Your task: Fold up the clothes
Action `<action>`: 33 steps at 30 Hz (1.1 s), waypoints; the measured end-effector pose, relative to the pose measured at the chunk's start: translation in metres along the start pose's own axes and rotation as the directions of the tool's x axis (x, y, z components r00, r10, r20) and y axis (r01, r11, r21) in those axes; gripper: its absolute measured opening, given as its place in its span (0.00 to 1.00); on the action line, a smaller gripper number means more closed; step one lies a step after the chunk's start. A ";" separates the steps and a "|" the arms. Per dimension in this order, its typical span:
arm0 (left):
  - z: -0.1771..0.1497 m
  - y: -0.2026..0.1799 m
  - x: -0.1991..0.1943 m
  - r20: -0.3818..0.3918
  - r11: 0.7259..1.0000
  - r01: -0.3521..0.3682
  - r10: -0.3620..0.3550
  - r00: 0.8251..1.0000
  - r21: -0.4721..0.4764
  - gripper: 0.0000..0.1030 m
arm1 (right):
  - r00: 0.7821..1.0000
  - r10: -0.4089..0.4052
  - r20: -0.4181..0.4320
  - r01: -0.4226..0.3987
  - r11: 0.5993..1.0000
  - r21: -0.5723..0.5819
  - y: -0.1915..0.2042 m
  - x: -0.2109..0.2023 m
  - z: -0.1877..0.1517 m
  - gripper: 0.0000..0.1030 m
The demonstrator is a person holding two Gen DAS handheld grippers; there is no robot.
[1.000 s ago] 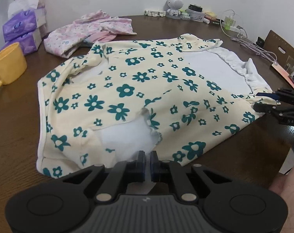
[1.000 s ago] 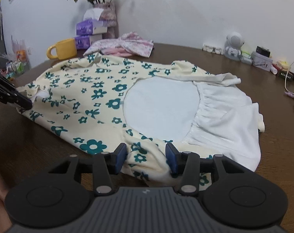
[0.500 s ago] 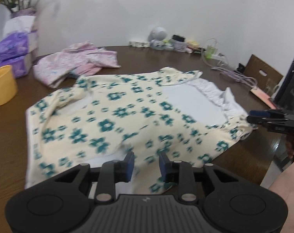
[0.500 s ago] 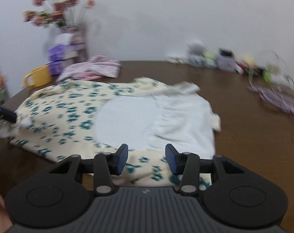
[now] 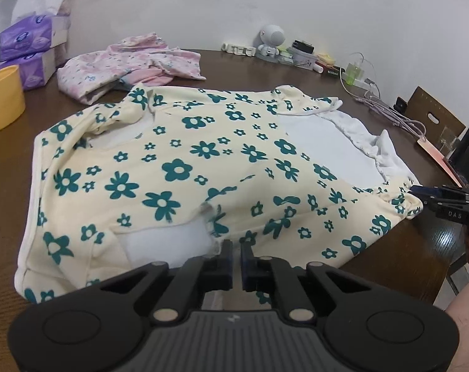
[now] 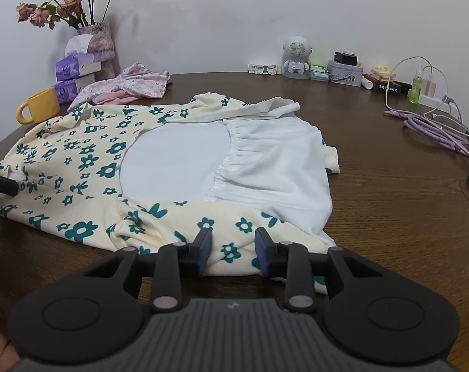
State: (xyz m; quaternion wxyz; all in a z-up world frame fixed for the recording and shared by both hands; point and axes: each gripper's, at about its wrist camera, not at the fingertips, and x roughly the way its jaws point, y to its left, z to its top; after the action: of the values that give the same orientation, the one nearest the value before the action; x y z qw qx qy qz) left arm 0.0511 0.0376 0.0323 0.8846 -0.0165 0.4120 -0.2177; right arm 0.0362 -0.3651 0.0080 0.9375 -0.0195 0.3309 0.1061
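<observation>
Cream floral garment (image 5: 203, 167) lies spread flat, unfolded, on the worktop (image 6: 389, 217). Left hand-held gripper (image 5: 237, 260) is clamped together on its near hem; right hand-held gripper (image 6: 233, 251), jaws closing, straddles the hem. All folding remains outstanding.

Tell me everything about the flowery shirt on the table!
The flowery shirt is cream, soft-looking cloth with teal flowers, a round white panel and a gathered white part. It lies spread, slightly rumpled, on the brown table, with its near edge by the table's edge. The left tool is pinched shut on its near edge. The right tool is closing around another edge.
</observation>
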 end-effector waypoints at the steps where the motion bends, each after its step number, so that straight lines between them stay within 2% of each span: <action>1: -0.001 0.001 0.000 0.004 1.000 0.000 0.000 1.000 -0.004 0.06 | 1.000 -0.004 0.000 0.004 1.000 0.005 -0.001 0.000 0.000 0.29; 5: -0.003 0.002 -0.002 0.029 0.999 0.004 -0.003 1.000 -0.051 0.08 | 1.000 -0.023 0.002 0.023 0.999 0.034 0.000 -0.001 0.001 0.30; 7: -0.005 -0.002 -0.008 0.065 0.997 0.009 -0.005 0.998 -0.073 0.30 | 0.999 -0.008 0.031 0.005 0.997 0.077 0.001 -0.008 0.003 0.32; 8: -0.007 -0.004 -0.014 0.099 0.997 -0.001 0.008 0.995 -0.078 0.48 | 0.999 0.003 0.053 -0.008 0.995 0.098 0.002 -0.013 0.004 0.34; 9: -0.009 -0.006 -0.021 0.140 0.997 -0.014 0.025 0.990 -0.079 0.57 | 0.997 0.017 0.081 -0.026 0.993 0.113 0.003 -0.020 0.005 0.40; 10: -0.010 -0.007 -0.028 0.177 0.996 -0.023 0.038 0.984 -0.082 0.62 | 0.994 0.026 0.106 -0.038 0.993 0.115 0.006 -0.026 0.007 0.49; 11: -0.012 -0.008 -0.034 0.204 0.995 -0.029 0.047 0.978 -0.091 0.74 | 0.991 0.031 0.127 -0.044 0.994 0.105 0.010 -0.032 0.010 0.54; 12: -0.013 -0.008 -0.039 0.223 0.994 -0.034 0.056 0.973 -0.101 0.88 | 0.989 0.035 0.146 -0.049 0.994 0.093 0.014 -0.037 0.012 0.63; 13: -0.015 -0.009 -0.043 0.242 0.993 -0.042 0.069 0.968 -0.113 0.92 | 0.987 0.041 0.154 -0.054 0.995 0.079 0.018 -0.039 0.014 0.76; 16: -0.022 -0.015 -0.045 0.253 0.988 -0.072 0.106 0.962 -0.140 0.94 | 0.988 0.058 0.144 -0.067 0.996 0.056 0.032 -0.038 0.016 0.89; 18: -0.027 -0.019 -0.044 0.240 0.986 -0.081 0.116 0.964 -0.149 0.94 | 0.990 0.072 0.124 -0.079 0.996 0.048 0.043 -0.032 0.015 0.98; 21: -0.034 -0.026 -0.040 0.223 0.986 -0.085 0.115 0.968 -0.142 0.94 | 0.990 0.102 0.101 -0.106 0.994 0.036 0.056 -0.026 0.011 0.99; 25: -0.042 -0.033 -0.042 0.229 0.990 -0.092 0.114 0.967 -0.104 0.94 | 0.991 0.097 0.091 -0.101 0.994 0.039 0.062 -0.026 0.007 0.99; 33: -0.051 -0.039 -0.048 0.227 0.987 -0.132 0.149 0.963 -0.088 0.94 | 0.995 0.035 0.098 -0.047 0.992 0.118 0.049 -0.036 -0.004 0.99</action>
State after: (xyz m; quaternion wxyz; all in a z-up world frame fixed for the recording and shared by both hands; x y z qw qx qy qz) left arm -0.0277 0.0287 0.0415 0.9388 -0.0448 0.3133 -0.1361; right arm -0.0037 -0.3248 0.0290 0.9494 0.0486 0.2918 0.1060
